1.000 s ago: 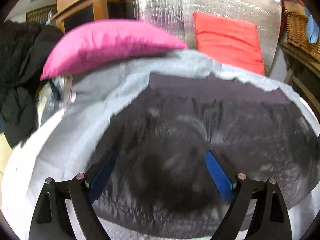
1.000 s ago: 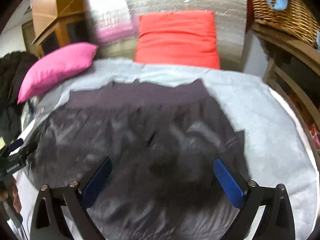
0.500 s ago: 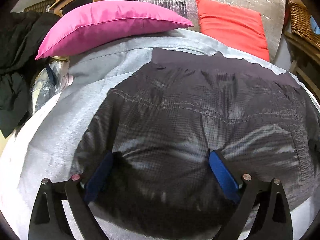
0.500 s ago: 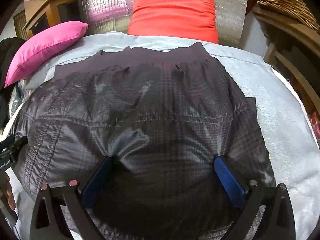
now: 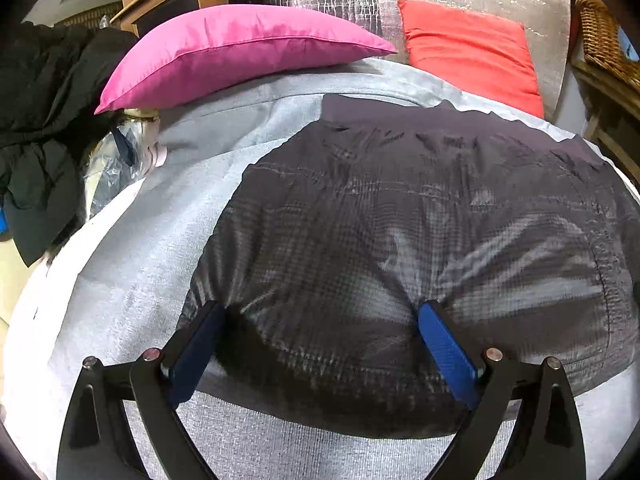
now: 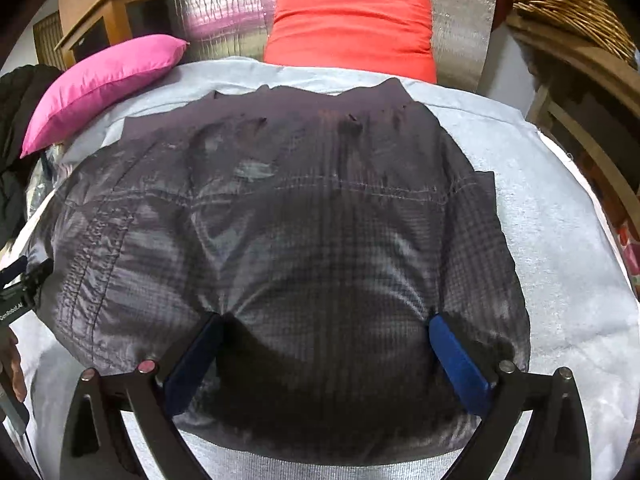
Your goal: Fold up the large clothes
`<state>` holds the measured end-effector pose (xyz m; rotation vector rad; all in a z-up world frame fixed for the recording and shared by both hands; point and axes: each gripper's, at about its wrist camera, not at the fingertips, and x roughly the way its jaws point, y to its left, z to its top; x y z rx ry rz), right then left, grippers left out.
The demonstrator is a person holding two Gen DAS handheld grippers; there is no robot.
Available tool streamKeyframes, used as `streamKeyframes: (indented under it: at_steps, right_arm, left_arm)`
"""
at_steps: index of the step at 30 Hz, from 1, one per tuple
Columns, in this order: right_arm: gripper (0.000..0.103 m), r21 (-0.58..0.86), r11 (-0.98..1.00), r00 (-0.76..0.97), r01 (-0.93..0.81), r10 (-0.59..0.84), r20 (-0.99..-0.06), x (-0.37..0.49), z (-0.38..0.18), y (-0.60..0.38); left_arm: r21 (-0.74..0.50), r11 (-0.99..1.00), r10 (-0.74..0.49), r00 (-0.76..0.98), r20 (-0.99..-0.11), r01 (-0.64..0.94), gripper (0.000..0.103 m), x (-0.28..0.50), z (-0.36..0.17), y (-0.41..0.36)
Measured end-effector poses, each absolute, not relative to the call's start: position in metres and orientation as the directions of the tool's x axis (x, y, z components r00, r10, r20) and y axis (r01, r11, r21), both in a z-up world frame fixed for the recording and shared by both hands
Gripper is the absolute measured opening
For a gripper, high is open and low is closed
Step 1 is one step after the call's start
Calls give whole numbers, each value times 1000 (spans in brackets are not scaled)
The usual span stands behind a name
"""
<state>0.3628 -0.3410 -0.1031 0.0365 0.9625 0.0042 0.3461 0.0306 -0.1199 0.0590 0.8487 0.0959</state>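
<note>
On the grey sheet lies our dark jacket, spread flat below the pink pillow and red pillow. We hold our left gripper and right gripper low over its near edge, jaws wide apart; the left's have just been opening, fabric bulging between the pads.

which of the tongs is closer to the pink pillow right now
Left. The left tongs sit over the dark jacket's left part, on the side where the pink pillow lies. The right tongs sit over its right part, farther from that pillow.
</note>
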Motion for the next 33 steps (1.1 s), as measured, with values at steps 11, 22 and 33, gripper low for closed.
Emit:
streamKeyframes:
  at_steps: [11, 22, 33]
  right_arm:
    - [103, 38, 999, 583, 15, 22, -812, 356, -108, -339]
    - [103, 41, 999, 593, 14, 25, -805, 354, -111, -340]
    - [103, 42, 999, 623, 17, 23, -782, 349, -116, -339]
  left_arm:
    - [95, 994, 106, 673, -732, -52, 99, 343, -124, 30]
    - [96, 994, 105, 683, -723, -52, 100, 343, -125, 30]
    - [76, 996, 90, 690, -718, -51, 103, 343, -129, 34]
